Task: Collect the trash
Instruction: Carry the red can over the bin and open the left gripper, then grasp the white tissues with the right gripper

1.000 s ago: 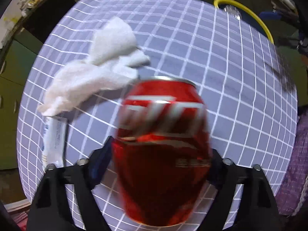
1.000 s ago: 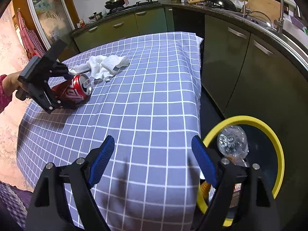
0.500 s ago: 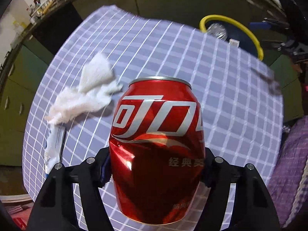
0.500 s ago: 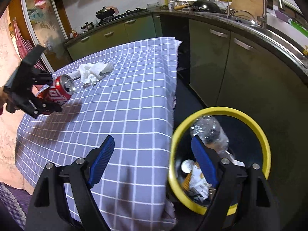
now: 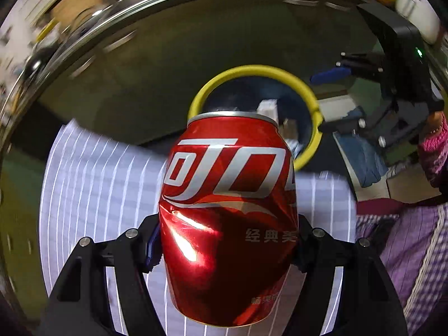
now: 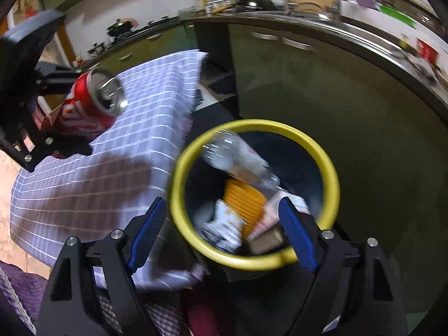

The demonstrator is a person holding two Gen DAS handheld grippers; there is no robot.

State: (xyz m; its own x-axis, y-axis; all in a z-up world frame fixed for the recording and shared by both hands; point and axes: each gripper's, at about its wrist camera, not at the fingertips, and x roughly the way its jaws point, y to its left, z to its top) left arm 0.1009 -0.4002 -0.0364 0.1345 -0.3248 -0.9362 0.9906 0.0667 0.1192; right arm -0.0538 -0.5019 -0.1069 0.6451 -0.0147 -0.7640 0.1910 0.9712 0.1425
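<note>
Swung off the checked desk toward the yellow-rimmed bin, the left gripper has its jaws clamped on the dented red can. Right wrist view: the right gripper hangs wide and empty over the bin, with a clear bottle inside.

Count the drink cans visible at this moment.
1: a red can held between the left gripper's fingers above the table. The bin could hide others.
</note>
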